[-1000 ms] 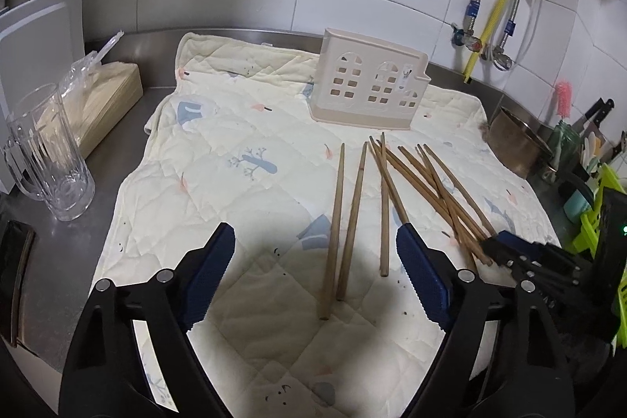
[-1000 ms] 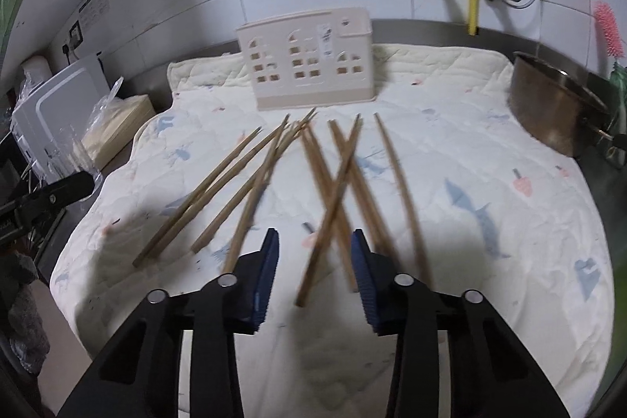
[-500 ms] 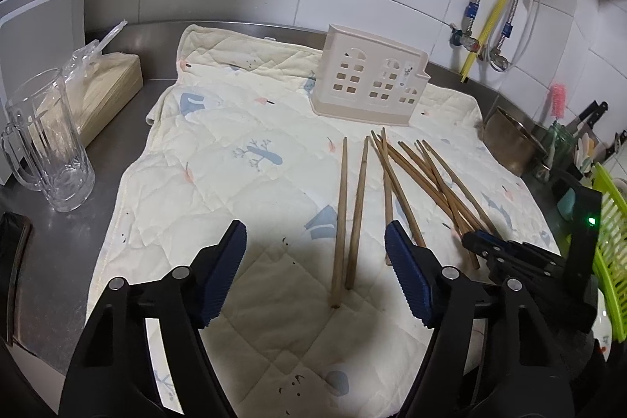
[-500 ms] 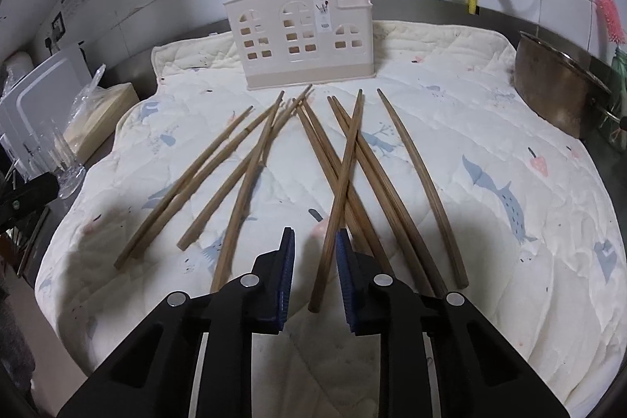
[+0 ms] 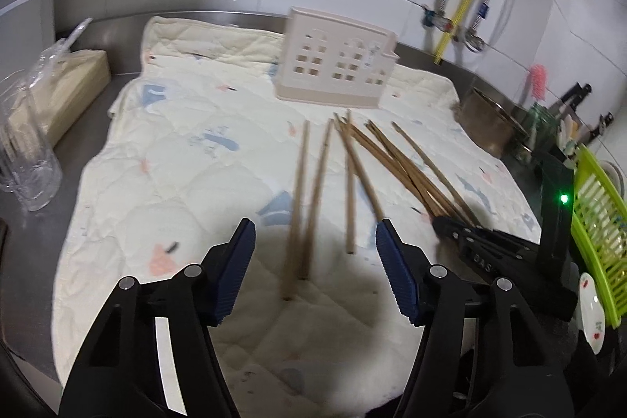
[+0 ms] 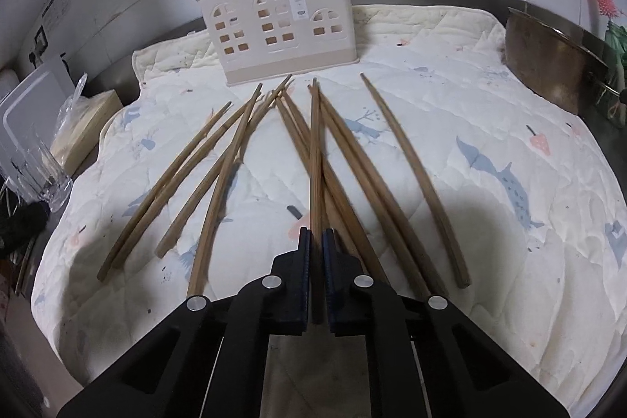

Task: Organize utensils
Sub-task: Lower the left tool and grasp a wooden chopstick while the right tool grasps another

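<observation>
At the far left a glass mug (image 5: 27, 151) stands on the steel counter (image 5: 98, 93), off the quilted cloth (image 5: 188, 151). My left gripper (image 5: 315, 261) hovers low over the near ends of the two leftmost chopsticks (image 5: 309, 198), fingers spread wide and touching nothing; it has edged nearer to them. My right gripper (image 6: 316, 277) has changed most: a second ago its fingers stood apart, now they are pressed onto one chopstick (image 6: 316, 163) at its near end. The other chopsticks (image 6: 411, 179) lie fanned on the cloth. The holder (image 6: 282, 30) stands at the far edge, apparently empty. I judge the first pick secured, ready for lifting.
</observation>
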`<state>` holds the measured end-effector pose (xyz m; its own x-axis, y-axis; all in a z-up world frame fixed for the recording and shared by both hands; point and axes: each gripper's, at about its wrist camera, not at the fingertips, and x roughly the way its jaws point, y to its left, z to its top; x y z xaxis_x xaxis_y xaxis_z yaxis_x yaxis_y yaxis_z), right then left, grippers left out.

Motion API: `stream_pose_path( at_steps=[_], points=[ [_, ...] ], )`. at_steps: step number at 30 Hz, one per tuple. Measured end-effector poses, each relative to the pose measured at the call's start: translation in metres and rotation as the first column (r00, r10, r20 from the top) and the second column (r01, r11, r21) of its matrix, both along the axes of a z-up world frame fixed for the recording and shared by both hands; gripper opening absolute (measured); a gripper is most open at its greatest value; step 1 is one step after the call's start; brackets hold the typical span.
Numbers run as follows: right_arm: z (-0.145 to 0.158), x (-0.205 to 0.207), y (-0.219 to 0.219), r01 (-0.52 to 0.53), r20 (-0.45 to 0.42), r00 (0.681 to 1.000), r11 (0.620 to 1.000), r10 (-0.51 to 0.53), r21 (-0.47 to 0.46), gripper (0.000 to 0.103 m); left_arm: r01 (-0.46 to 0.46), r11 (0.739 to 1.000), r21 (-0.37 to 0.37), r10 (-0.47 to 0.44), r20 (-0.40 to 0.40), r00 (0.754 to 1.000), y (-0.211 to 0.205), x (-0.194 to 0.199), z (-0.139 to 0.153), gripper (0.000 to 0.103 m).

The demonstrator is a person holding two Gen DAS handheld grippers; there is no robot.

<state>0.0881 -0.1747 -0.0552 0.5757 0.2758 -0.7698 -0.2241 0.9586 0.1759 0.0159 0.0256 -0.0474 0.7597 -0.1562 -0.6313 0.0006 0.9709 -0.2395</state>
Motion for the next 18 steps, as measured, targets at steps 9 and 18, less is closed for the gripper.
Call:
stream_pose_path(
  at_steps=[9,18],
  points=[
    [0.044,-0.01,-0.02,0.006,0.139,0.99,1.0,-0.009,0.024,0.006,0.087,0.995,-0.05,-0.09,-0.059,0.994,-0.038,0.026,-0.017,0.056],
    [0.073,-0.005,-0.039,-0.012,0.217,0.976,0.998,0.0,0.056,0.006,0.115,0.991,-0.065,-0.123,-0.128,0.984,-0.068,0.06,-0.036,0.024]
  ],
)
